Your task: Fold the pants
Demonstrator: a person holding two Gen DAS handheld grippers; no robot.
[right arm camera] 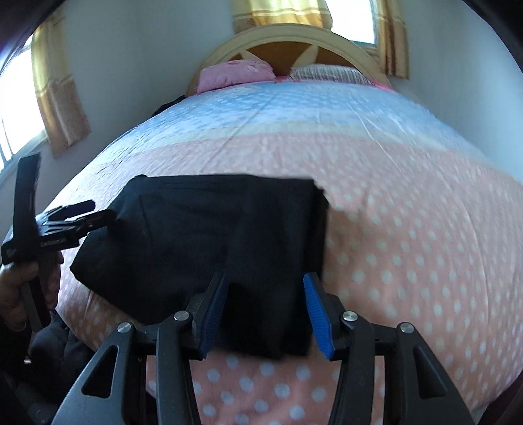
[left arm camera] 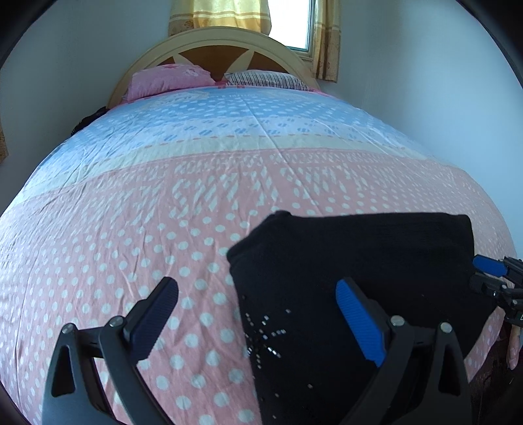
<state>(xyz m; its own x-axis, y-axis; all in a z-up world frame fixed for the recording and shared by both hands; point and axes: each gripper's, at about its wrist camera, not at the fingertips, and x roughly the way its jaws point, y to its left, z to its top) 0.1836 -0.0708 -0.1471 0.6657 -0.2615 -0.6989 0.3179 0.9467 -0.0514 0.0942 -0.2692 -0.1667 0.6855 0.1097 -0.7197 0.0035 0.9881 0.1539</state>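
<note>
- Bedroom walls are pale, and the bed [left arm camera: 130,202] under my tools wears a dotted cover, pink near me and blue toward the headboard [left arm camera: 212,49].
- My black pants [left arm camera: 359,261] lie folded into a compact block on the pink part, near the edge closest to me.
- My left gripper [left arm camera: 258,304] stands wide with nothing in it; one finger hangs over bare cover, the other over the cloth. I judge it is parked beside the block's edge, out of the way.
- My right gripper [right arm camera: 264,294] is about half open, straddling the near flap of the pants; the pads do not seem to press the cloth. I read this as lining up to pinch or smooth that flap.
- Two pillows [left arm camera: 170,80] sit far off at the headboard, curtains [left arm camera: 228,16] hang at the window, and nothing lies between my tools and the pants.
- In the right view, my hand [right arm camera: 19,291] holding the left tool is close to the block's corner, which could crowd the next fold.
</note>
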